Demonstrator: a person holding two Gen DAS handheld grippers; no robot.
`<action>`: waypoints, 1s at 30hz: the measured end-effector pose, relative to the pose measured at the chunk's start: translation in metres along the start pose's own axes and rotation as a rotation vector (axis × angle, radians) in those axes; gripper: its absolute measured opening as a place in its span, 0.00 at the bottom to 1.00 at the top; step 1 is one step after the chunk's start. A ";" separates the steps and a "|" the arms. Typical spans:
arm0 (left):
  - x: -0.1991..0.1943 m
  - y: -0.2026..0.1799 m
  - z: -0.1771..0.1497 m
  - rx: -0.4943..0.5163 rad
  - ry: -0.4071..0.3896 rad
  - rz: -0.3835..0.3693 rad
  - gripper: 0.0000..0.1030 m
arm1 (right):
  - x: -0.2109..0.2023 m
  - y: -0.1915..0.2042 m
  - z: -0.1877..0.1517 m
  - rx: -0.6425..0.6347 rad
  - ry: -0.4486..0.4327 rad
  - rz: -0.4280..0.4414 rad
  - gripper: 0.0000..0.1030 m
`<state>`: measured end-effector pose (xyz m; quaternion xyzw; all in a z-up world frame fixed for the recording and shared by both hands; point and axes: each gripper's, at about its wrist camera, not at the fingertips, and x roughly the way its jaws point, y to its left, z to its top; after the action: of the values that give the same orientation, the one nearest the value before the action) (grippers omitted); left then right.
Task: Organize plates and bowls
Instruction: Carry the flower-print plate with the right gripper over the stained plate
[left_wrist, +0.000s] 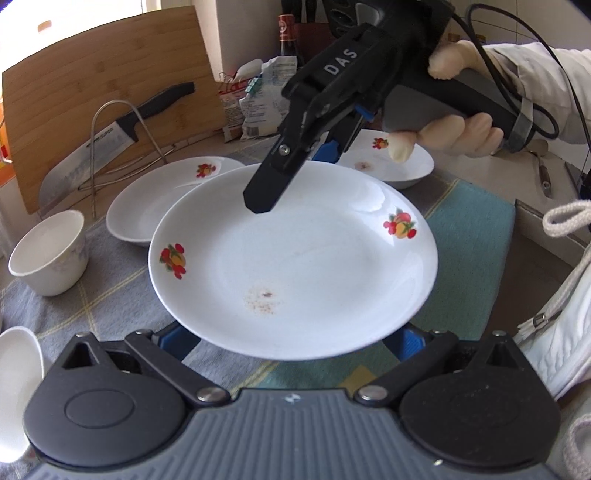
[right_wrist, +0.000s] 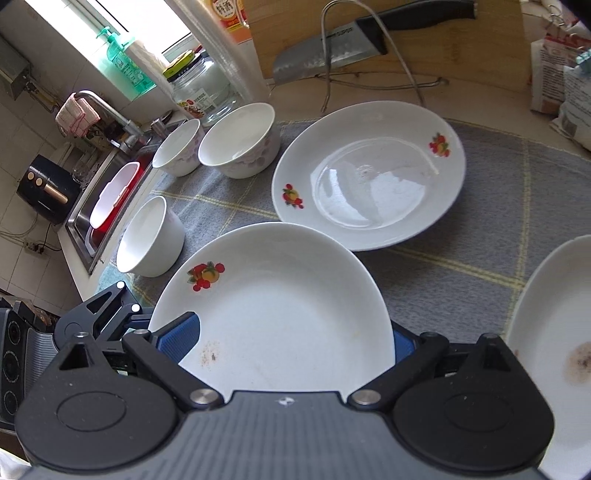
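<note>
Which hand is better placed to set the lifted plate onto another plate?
Right. The right tool has its fingers on either side of the lifted plate and faces a free plate just ahead. The left tool sits under the near rim, its grip unclear.

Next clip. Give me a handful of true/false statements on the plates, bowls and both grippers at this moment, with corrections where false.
1. The lifted plate is between the fingers of both the left gripper and the right gripper. True.
2. The lifted plate is spotless. False: it has a brownish stain near the left gripper.
3. Three bowls stand on the cloth. True.
4. The knife lies inside a bowl. False: it rests on a wire rack against the cutting board.
</note>
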<state>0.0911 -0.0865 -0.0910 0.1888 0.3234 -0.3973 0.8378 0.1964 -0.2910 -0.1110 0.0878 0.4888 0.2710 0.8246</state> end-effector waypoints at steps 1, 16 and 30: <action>0.002 -0.002 0.003 0.002 -0.003 -0.002 0.99 | -0.003 -0.002 0.000 0.002 -0.005 -0.004 0.99; 0.049 -0.042 0.059 0.058 -0.022 -0.051 0.99 | -0.059 -0.065 -0.014 0.053 -0.078 -0.053 0.99; 0.101 -0.069 0.100 0.087 -0.036 -0.113 0.99 | -0.096 -0.127 -0.030 0.130 -0.133 -0.126 1.00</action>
<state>0.1238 -0.2414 -0.0929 0.1995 0.3010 -0.4611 0.8105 0.1801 -0.4520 -0.1053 0.1281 0.4542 0.1797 0.8632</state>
